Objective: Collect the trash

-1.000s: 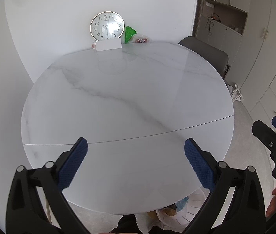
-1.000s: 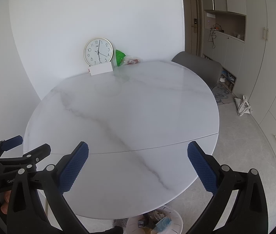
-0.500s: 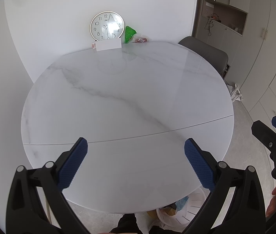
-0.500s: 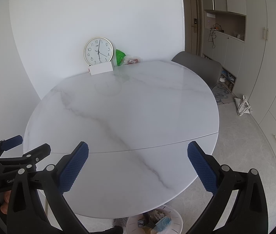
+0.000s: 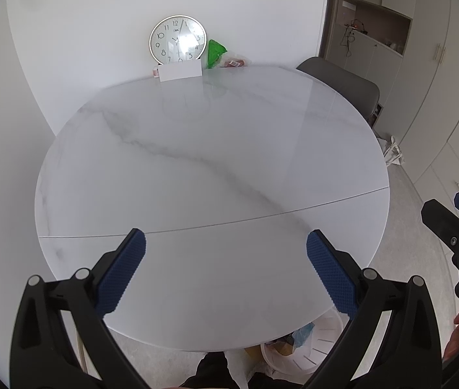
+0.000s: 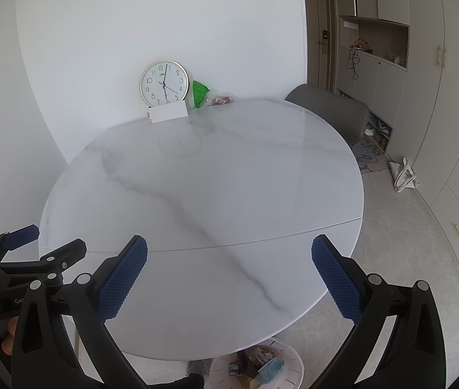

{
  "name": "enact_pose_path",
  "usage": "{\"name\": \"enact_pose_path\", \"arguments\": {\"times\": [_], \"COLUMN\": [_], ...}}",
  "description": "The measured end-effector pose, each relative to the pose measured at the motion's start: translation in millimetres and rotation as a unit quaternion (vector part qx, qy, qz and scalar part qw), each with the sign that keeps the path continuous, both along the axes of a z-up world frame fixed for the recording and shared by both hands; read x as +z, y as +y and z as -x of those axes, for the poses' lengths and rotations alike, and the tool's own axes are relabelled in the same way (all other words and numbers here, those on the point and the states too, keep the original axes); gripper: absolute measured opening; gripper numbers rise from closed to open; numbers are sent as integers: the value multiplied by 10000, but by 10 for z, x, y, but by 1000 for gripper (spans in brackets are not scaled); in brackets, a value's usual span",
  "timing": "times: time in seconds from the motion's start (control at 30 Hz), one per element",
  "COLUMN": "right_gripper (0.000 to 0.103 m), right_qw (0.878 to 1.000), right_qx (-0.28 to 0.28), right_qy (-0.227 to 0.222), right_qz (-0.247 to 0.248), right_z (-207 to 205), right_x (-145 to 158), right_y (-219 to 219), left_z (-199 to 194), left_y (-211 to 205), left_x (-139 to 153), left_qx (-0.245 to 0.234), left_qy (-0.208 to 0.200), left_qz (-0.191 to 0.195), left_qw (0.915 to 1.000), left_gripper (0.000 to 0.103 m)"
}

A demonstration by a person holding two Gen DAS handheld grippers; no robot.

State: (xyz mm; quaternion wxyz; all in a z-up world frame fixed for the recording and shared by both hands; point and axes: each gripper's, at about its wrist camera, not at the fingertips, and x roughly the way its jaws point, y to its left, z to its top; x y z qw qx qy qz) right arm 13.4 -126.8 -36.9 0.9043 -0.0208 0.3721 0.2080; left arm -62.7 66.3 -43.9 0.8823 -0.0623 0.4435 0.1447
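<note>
A green wrapper [image 5: 215, 52] and a clear wrapper with a red label [image 5: 236, 62] lie at the far edge of the round white marble table [image 5: 210, 175], against the wall; both also show in the right wrist view, the green wrapper [image 6: 199, 93] and the clear wrapper [image 6: 221, 99]. A white trash bin [image 6: 258, 366] holding several scraps stands on the floor under the table's near edge, also in the left wrist view [image 5: 310, 343]. My left gripper [image 5: 226, 249] is open and empty above the near side of the table. My right gripper [image 6: 229, 253] is open and empty beside it.
A round wall clock [image 5: 178, 40] leans on the wall behind a white card [image 5: 180, 71]. A grey chair [image 5: 346, 87] stands at the table's far right. Cabinets [image 6: 440, 103] line the right wall, with a white bag [image 6: 406, 176] on the floor.
</note>
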Motion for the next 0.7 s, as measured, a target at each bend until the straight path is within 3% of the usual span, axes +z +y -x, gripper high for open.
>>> {"name": "enact_pose_path", "arguments": {"times": [0.7], "right_gripper": [101], "right_qw": [10000], "right_qx": [29], "right_qy": [36], "right_qz": [6], "right_z": [69], "right_x": [-22], "right_y": [-46], "left_z": [-15], "left_y": [5], "left_x": [-54], "left_qx": [-46], "left_qy": [44], "left_qz": [-80], "left_qw": [9999], "left_gripper": [95]}}
